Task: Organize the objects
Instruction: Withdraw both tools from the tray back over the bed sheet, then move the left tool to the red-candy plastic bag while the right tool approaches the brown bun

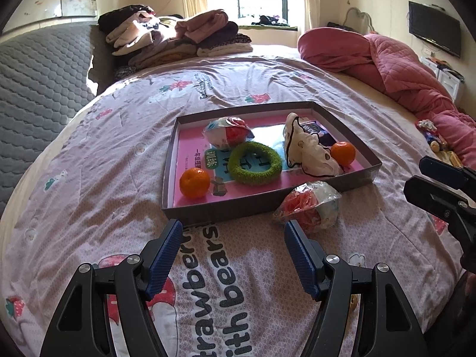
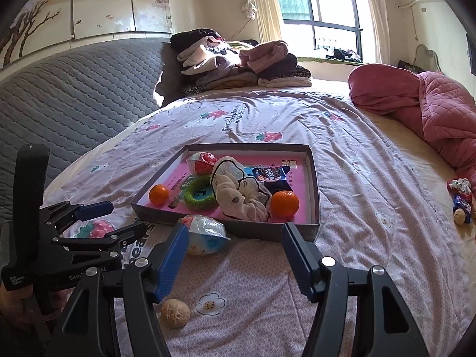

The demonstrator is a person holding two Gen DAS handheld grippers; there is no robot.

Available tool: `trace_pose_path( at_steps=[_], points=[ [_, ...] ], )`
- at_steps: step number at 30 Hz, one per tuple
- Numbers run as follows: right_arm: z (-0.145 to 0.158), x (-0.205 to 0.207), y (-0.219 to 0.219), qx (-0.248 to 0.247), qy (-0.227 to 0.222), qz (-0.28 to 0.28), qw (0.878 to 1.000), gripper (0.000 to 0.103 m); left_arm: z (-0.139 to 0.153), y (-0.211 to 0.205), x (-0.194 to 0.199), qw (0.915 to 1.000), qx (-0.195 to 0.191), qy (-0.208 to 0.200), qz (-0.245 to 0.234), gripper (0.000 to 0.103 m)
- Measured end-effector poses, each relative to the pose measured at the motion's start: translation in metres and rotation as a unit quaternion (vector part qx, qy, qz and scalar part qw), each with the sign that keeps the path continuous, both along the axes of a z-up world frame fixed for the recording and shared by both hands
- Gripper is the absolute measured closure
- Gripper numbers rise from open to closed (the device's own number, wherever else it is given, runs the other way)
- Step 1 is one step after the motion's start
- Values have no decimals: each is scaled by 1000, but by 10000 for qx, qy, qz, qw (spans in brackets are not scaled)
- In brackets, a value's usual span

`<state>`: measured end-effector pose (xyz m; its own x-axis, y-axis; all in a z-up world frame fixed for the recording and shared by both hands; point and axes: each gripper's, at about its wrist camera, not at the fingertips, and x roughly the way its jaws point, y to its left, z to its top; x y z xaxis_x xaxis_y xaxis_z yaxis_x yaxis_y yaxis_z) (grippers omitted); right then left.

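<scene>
A box [image 2: 312, 178] on the bed [image 2: 357, 154] already holds two oranges [image 2: 284, 203], a green ring [image 2: 193, 197], a cloth [image 2: 238, 196], a dark packet [image 2: 272, 174] and a wrapped ball [image 2: 203, 162]. Judging by that, most sorting is done. Left outside: another wrapped ball [image 2: 205, 235], just before the box wall beside the right gripper [image 2: 235, 255], and a walnut [image 2: 175, 312] nearer still. More bits [image 2: 461, 199] lie far right. Both the right and the left gripper [image 1: 233, 253] gape empty.

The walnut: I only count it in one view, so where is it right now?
The walnut lies loose on the bedspread in the right wrist view, bottom left, beneath the right gripper, nearer than the wrapped ball.
</scene>
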<state>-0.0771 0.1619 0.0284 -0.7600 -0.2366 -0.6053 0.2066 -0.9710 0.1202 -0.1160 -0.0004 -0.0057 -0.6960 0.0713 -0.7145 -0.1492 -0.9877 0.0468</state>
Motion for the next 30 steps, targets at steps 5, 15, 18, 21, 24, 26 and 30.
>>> trace_pose_path(
  at_steps=[5,15,18,21,24,26,30],
  points=[
    [-4,12,-6,42,-13,97,9999,39,-4,1,7,10000,36,-48,-26,31],
    [-18,29,-20,174,-145,298,9993,39,-11,10,16,9997,-50,-107,-213,31],
    [-22,34,-22,182,-207,329,9991,39,-13,11,18,9996,-77,-126,-250,31],
    [-25,39,-23,197,-242,344,9989,39,-14,11,19,9995,-81,-142,-257,31],
    [-29,43,-24,196,-308,392,9986,39,-15,9,21,9994,-76,-176,-279,31],
    [-32,45,-26,225,-344,419,9983,39,-15,9,22,9994,-77,-186,-292,31],
    [-37,49,-30,253,-422,462,9977,39,-17,9,27,9992,-80,-227,-320,31]
  ],
)
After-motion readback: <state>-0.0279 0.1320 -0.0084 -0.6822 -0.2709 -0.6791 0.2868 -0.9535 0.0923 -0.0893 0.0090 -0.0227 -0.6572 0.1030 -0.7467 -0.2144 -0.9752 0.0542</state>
